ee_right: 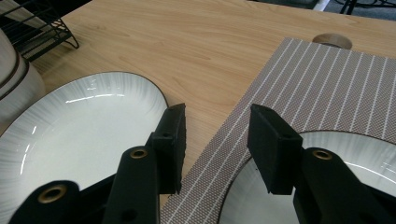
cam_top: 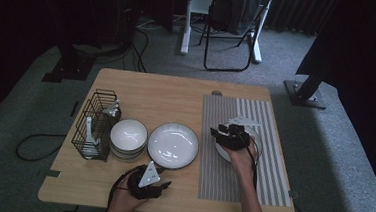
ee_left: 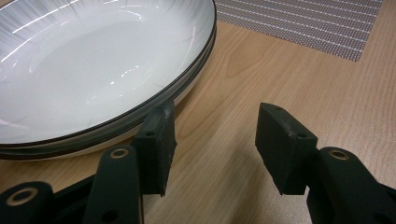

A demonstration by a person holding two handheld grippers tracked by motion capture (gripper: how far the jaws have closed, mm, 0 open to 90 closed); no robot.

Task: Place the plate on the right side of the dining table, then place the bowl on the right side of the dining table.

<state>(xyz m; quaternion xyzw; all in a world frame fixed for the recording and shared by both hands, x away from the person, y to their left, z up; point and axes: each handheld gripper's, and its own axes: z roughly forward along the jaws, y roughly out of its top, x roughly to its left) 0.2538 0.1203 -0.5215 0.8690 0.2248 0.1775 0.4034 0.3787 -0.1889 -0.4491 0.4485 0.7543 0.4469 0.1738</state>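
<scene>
Both tongs stand spread and empty, so the left tongs (cam_top: 163, 184), just beside the stacked white dark-rimmed plates (cam_top: 172, 145) at mid-desk, should slide one jaw under the top rim before closing, while the right tongs (cam_top: 218, 131) keep clear above the striped mat's plate (ee_right: 327, 182).

Dim room, grey carpet (cam_top: 333, 146), folding chair (cam_top: 232, 24) behind wooden table (cam_top: 152, 93).

Dim high view, black upper corners; both gripper views bright and sharp, streaky glare on the glossy white dark-rimmed plate (ee_left: 84, 70).
</scene>
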